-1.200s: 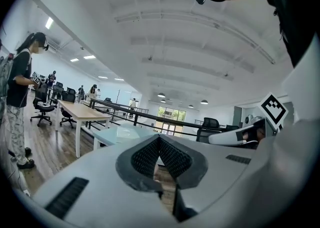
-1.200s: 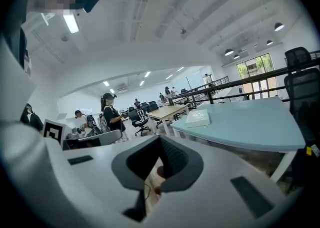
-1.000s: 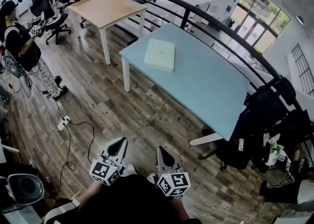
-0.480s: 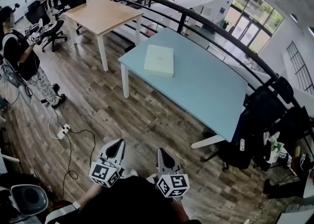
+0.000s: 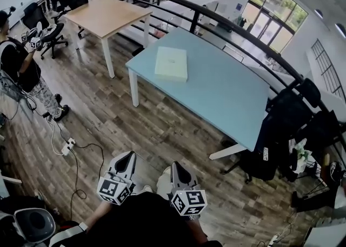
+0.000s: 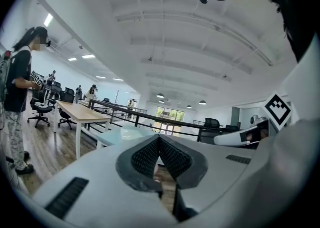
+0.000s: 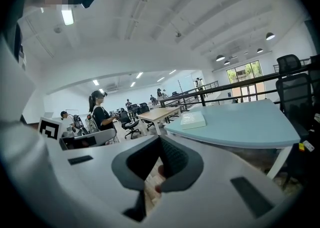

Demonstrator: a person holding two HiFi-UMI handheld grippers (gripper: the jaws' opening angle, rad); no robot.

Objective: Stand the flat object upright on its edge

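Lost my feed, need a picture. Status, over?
Shut and empty: left gripper, right gripper, low by the body. Box flat on table, well ahead, untouched. Only floor between.

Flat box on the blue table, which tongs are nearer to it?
Right, narrowly. The right tongs sit almost straight in line with the flat box; the left tongs are offset to its left. Both are over the floor.
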